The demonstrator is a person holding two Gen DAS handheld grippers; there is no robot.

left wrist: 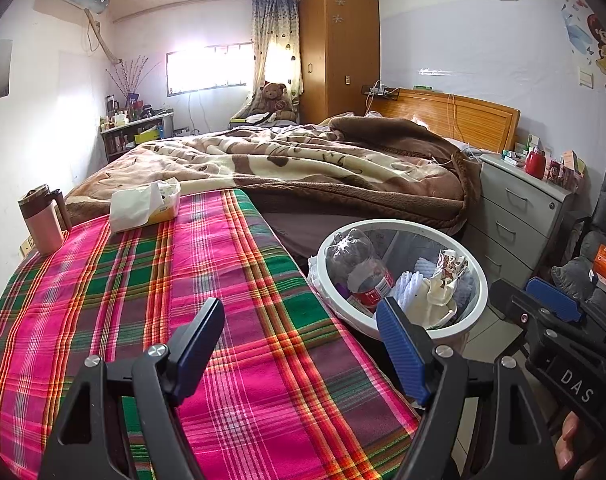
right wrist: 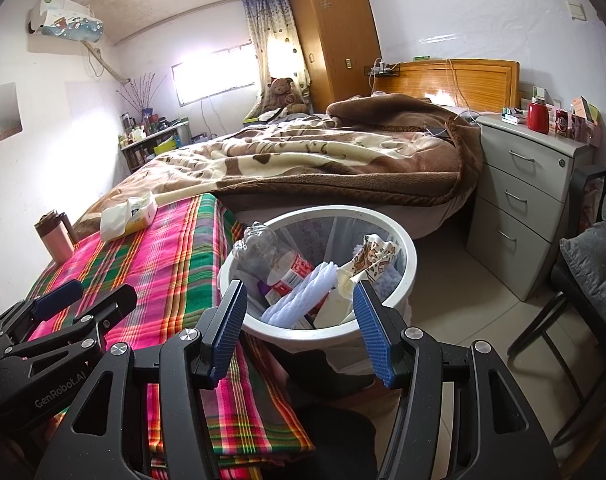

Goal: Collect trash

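Observation:
A white round bin [left wrist: 335, 300] [right wrist: 403, 240] stands on the floor beside the plaid-covered table. It holds a crushed plastic bottle [left wrist: 359, 268] [right wrist: 275, 260], white foam netting [right wrist: 303, 292] and crumpled printed wrappers [left wrist: 449, 266] [right wrist: 373, 260]. My left gripper [left wrist: 303, 344] hovers open over the plaid cloth [left wrist: 143, 280], nothing between its blue pads. My right gripper [right wrist: 301, 320] hangs open just in front of the bin, empty too. The right gripper [left wrist: 551, 308] also shows at the right edge of the left wrist view, and the left gripper [right wrist: 63, 300] at the left edge of the right wrist view.
A tissue pack [left wrist: 147, 204] [right wrist: 129, 216] and a pink lidded mug [left wrist: 43, 220] [right wrist: 57, 236] sit on the table's far side. Behind is a bed with a brown blanket [left wrist: 303, 160]. A grey drawer unit [right wrist: 531, 200] and a chair [right wrist: 583, 280] flank the bin on the right.

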